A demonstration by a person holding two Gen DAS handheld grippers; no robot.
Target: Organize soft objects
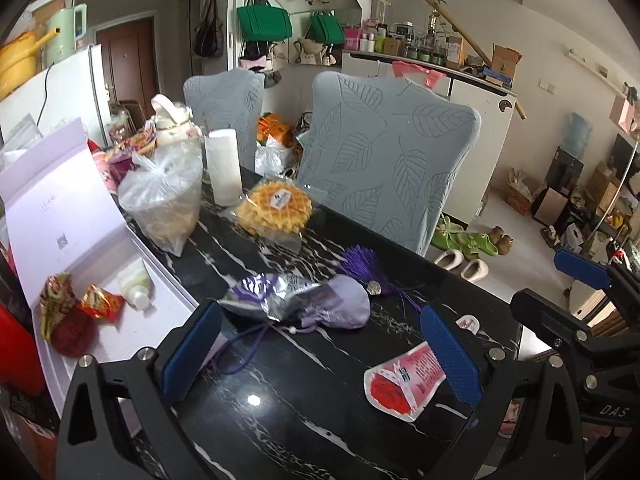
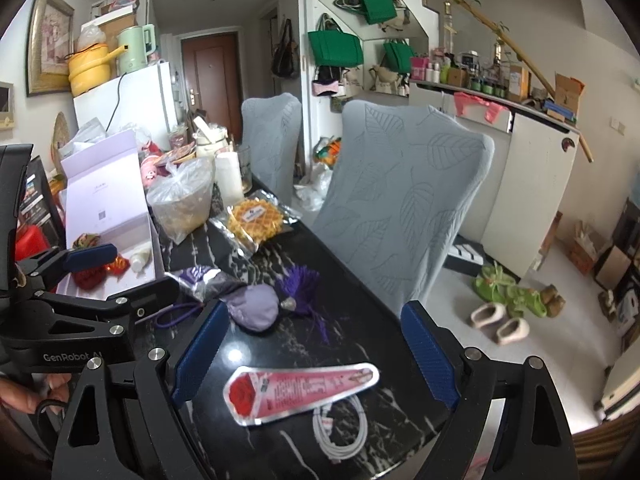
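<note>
While both tools are hovering spread and empty, soft things are lying on the black counter (image 1: 304,396).
Left tool (image 1: 320,356) is facing the lilac pouch (image 1: 340,308); right tool (image 2: 316,356) is straddling the pink rose packet (image 2: 296,390) near the counter's chair-side edge.

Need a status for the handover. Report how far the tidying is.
Done: two red foil-wrapped sachets lie in the open white box. In hand: nothing; both the left hand-held gripper and right hand-held gripper are open. Left: lilac drawstring pouch, purple tassel, pink rose packet on the table.
</note>
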